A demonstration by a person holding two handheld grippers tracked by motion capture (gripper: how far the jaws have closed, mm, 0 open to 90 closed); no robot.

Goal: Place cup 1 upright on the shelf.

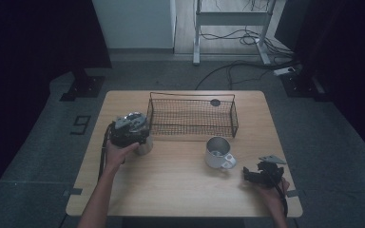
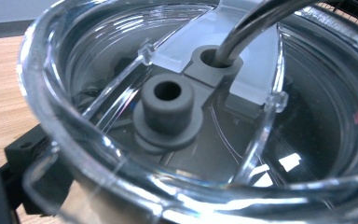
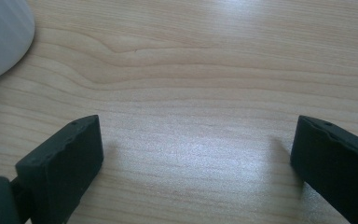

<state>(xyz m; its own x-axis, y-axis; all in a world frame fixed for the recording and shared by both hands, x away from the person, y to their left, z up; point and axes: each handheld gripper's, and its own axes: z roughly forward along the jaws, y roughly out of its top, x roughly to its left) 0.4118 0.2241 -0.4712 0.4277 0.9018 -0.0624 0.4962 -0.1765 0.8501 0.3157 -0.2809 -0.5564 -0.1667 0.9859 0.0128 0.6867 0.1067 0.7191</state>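
Two grippers work over the wooden table, whose near half lies bare between them. At the left side, the left gripper sits over a metal tumbler just beside the wire basket; its own view looks close into the tumbler's clear lid, where a metal straw passes through, and I cannot tell how its jaws stand. Near the right edge, the right gripper rests with jaws spread wide over bare wood, the white mug near it.
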